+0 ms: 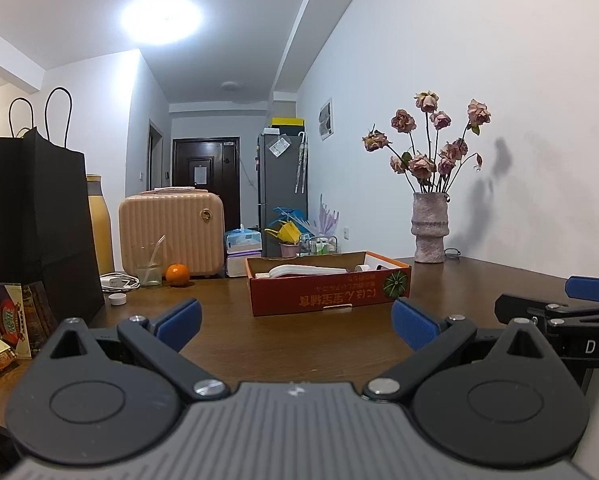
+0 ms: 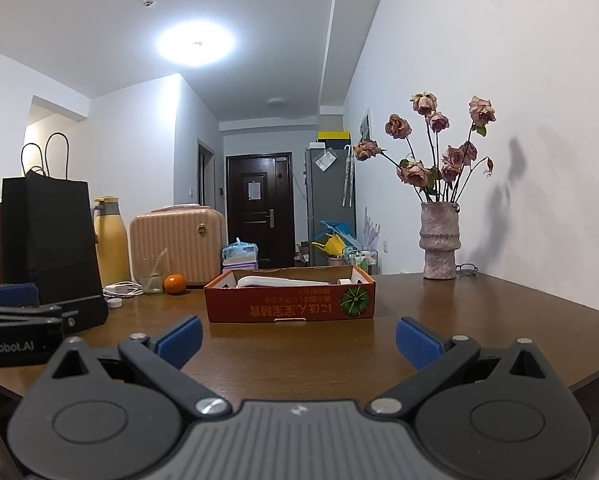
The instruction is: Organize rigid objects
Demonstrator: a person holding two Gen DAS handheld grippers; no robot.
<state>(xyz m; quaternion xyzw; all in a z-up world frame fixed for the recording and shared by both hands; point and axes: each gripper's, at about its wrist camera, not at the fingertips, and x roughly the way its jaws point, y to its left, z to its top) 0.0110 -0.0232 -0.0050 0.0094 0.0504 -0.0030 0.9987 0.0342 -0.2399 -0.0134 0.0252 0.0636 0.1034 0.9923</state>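
Note:
A red cardboard box [image 1: 327, 292] [image 2: 289, 300] sits mid-table on the brown table [image 1: 283, 340], holding white objects [image 1: 311, 270] [image 2: 279, 281]. An orange [image 1: 177, 274] [image 2: 174, 283], a glass with a straw [image 1: 150, 266] [image 2: 153, 276], a white charger with cable [image 1: 117, 282] [image 2: 120, 289] and a small white cap [image 1: 117, 300] [image 2: 114, 303] lie to the left. My left gripper [image 1: 297, 326] is open and empty, short of the box. My right gripper [image 2: 298, 340] is open and empty, also short of the box.
A black paper bag [image 1: 43, 224] [image 2: 49, 240], a yellow bottle [image 2: 109, 240], a pink case [image 1: 171, 232] [image 2: 177, 240] and snack packets [image 1: 3, 328] stand at the left. A vase of dried roses [image 1: 429, 228] [image 2: 439, 240] stands at the back right by the wall.

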